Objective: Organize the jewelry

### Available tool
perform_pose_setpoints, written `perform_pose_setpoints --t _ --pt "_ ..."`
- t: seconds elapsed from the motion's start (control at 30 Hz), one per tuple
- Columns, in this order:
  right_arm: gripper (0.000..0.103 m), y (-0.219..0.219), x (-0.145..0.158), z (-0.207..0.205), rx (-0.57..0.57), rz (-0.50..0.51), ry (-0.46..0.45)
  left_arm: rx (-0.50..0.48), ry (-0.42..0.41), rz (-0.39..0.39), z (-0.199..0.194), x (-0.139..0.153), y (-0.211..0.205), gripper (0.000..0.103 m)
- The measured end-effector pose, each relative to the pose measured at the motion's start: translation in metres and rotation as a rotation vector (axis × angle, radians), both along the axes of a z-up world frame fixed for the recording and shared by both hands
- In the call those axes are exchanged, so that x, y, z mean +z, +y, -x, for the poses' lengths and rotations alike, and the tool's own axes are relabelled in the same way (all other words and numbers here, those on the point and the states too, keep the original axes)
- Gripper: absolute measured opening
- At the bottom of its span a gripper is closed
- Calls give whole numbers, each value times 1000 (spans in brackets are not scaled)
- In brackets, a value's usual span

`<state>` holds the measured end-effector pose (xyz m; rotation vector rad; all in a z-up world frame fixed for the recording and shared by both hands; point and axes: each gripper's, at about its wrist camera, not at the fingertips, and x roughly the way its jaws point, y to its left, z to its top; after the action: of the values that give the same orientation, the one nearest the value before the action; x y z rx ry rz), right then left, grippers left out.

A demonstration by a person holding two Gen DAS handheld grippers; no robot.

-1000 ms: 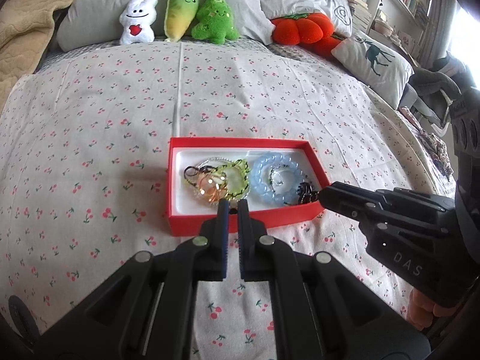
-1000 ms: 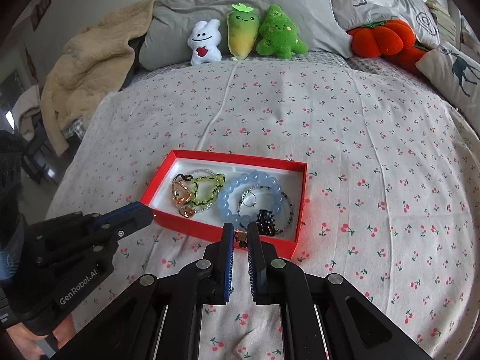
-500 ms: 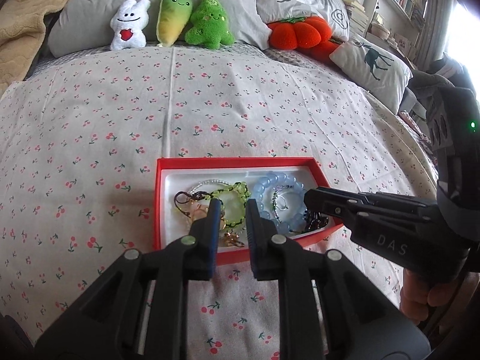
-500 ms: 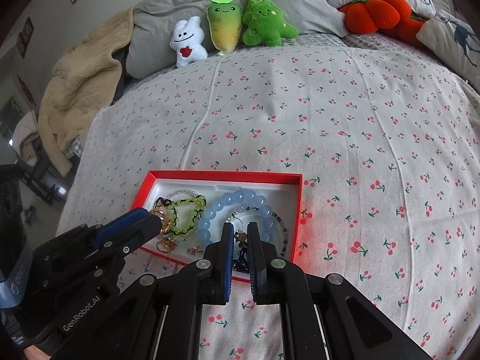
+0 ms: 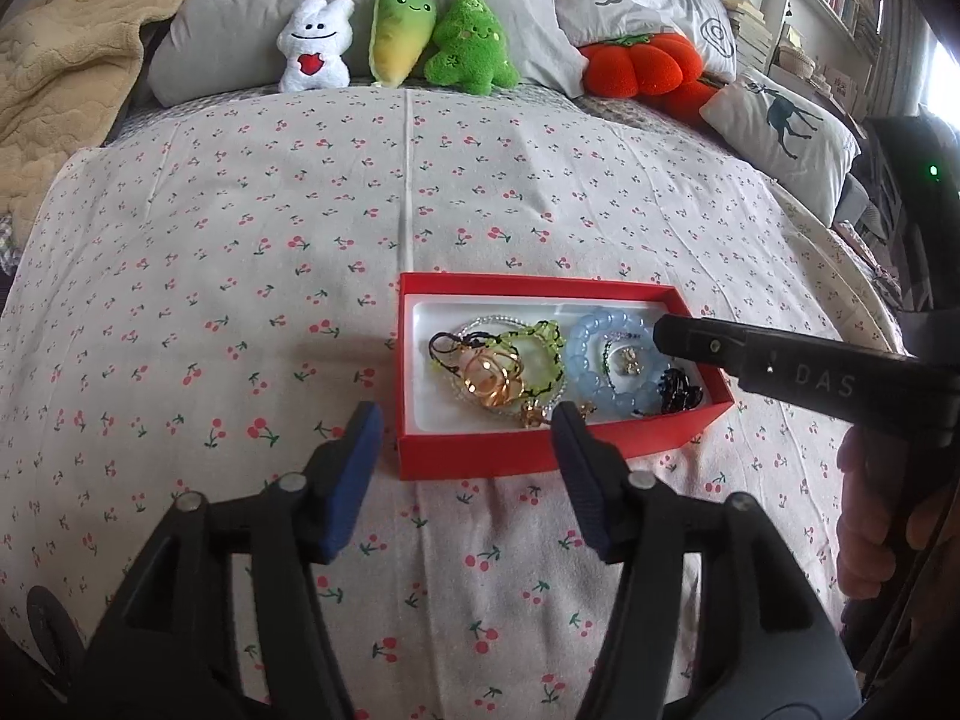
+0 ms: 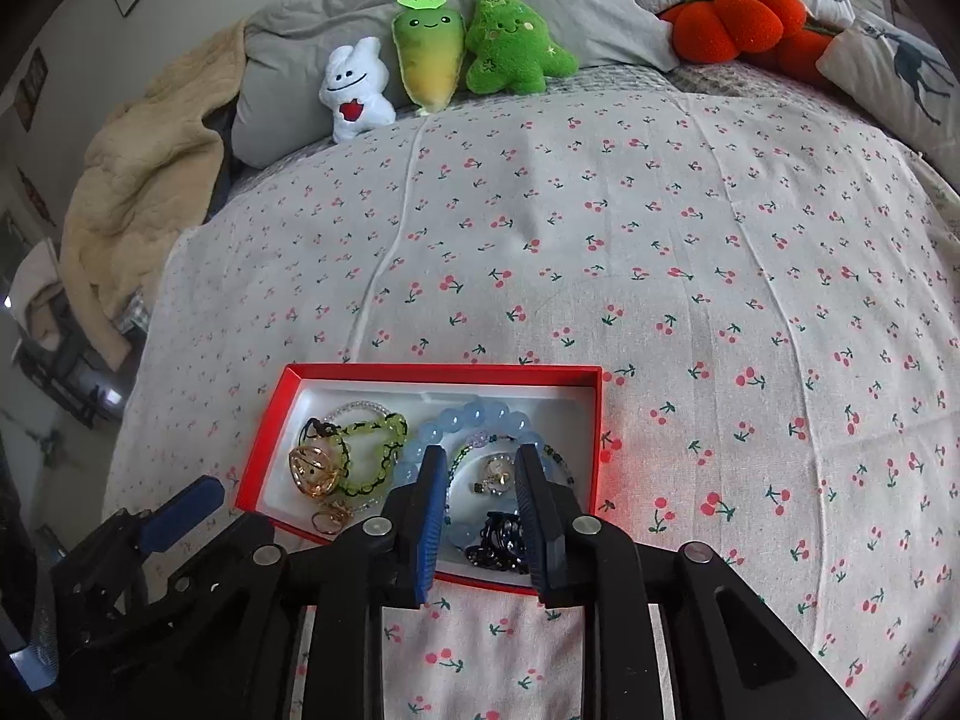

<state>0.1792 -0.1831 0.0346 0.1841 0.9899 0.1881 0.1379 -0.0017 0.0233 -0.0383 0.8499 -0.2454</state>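
Observation:
A red box [image 5: 480, 456] with a white inside lies on the cherry-print bed [image 5: 240, 276]. It holds a blue bead bracelet [image 5: 606, 324], a green bead bracelet [image 5: 543, 333], gold rings [image 5: 492, 381] and a black beaded piece [image 5: 678, 390]. My left gripper [image 5: 465, 420] is open and empty just before the box's near wall. My right gripper [image 6: 477, 459] is open over the box, its fingers astride the blue bracelet [image 6: 474, 414] and black piece [image 6: 498, 540], holding nothing. It also shows in the left wrist view [image 5: 666, 333].
Three plush toys [image 5: 390, 42] stand along the grey pillows at the head of the bed. An orange pumpkin cushion [image 5: 642, 63] and a deer pillow [image 5: 780, 120] lie at the far right. A beige blanket [image 5: 54, 78] is heaped at the far left.
Both grippers have opened from nearly shut. The left one has shifted left of the box's middle; the right one has come lower over the box's right half.

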Motion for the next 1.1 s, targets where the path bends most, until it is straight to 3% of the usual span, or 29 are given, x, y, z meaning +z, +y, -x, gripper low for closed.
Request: perform_pose_setpoints --t 0.03,0.3,0.4,0.63,0.77,0.87,1.1 --pt "66 -2 4 6 -5 6 -18 10 2 -9 3 -1 0 69" --pt "70 -11 16 56 -20 87 -40 32 103 -101 31 -11 -1 85" --pt "77 -12 15 77 -21 110 -29 38 155 -107 42 -14 1 102" --pt "103 -13 6 126 -50 161 -16 75 207 -88 71 -21 10 102" --pt "103 -9 1 150 -46 223 -10 112 183 -126 90 -23 13 102" --pt "103 -6 0 167 -55 261 -22 114 190 -97 102 -23 16 102" --pt "103 -4 2 192 -123 240 -16 123 174 -78 124 -19 12 102"
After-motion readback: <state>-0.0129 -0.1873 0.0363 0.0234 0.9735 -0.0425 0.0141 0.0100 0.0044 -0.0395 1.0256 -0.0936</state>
